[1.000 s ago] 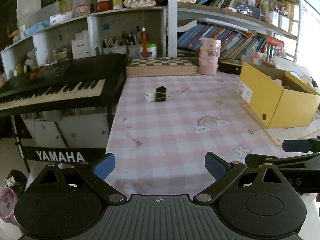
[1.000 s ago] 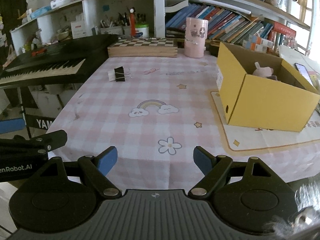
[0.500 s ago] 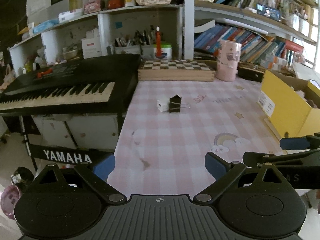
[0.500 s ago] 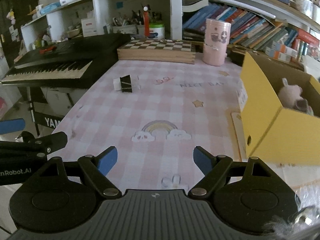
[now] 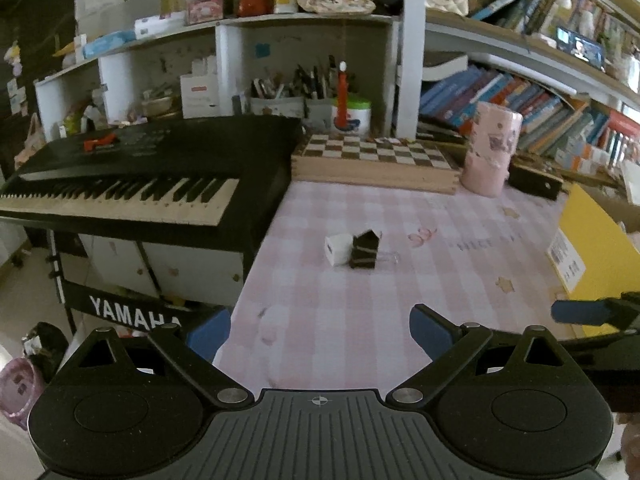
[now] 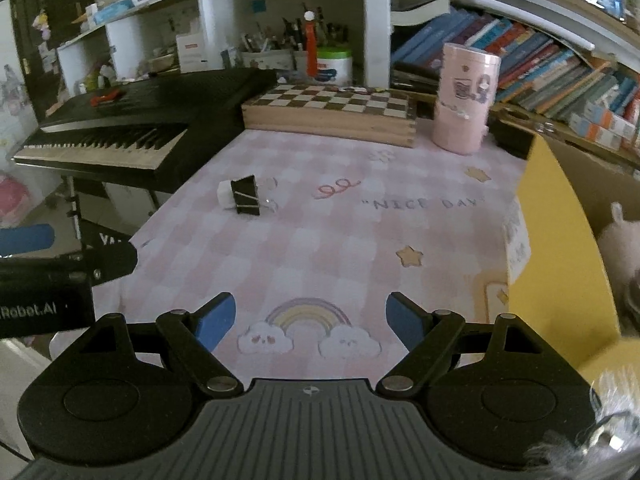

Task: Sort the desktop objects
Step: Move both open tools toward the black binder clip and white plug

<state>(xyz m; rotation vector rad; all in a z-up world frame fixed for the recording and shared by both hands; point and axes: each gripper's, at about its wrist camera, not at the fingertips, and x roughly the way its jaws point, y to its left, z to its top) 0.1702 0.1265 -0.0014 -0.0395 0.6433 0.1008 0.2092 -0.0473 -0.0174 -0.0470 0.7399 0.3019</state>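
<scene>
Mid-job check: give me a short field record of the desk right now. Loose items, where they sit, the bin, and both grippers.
loose items: black binder clip and small white block, side by side, touching or nearly so
location: pink checked tablecloth, near the keyboard
bin: yellow box at the right, plush toy inside
back edge: chessboard box, pink cylinder
left gripper: open, empty
right gripper: open, empty, above the rainbow print
</scene>
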